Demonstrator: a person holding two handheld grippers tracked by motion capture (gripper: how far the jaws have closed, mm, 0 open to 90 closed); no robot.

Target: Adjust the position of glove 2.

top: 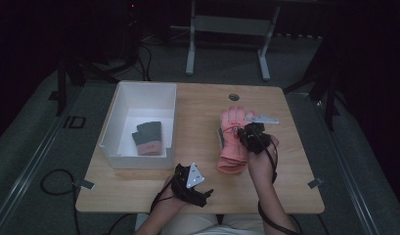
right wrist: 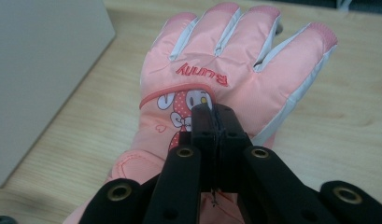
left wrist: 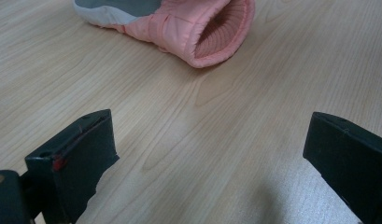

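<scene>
1. The pink glove (top: 233, 139) lies flat on the desk (top: 290, 166), right of centre in the high view, with its fingertips toward the top of the frame and its open cuff toward the bottom. Its long axis therefore runs up and down the picture.

2. In the right gripper view the glove (right wrist: 235, 70) shows its back, with a cartoon patch and stitched lettering, and the four glove fingers fan toward the top edge.

3. The right gripper (top: 250, 132) sits over the middle of the glove. Its fingers (right wrist: 202, 135) are pressed together, and we judge they pinch a fold of the glove's fabric at the patch, though the fold itself is hard to make out.

4. The left gripper (top: 200, 188) rests low in the high view, near the desk's front edge, with its fingers (left wrist: 81, 154) spread wide and nothing between them.

5. From the left gripper the glove's cuff (left wrist: 219, 35) lies ahead, at the top of that view, apart from the fingers, its opening facing them.

6. The right hand is on the glove; the left is near but clear of it.

7. A white box (top: 120, 100) stands at the left of the desk, holding a grey glove (top: 148, 138). We judge the pink one is meant to join it, a move leftward across the frame.
</scene>
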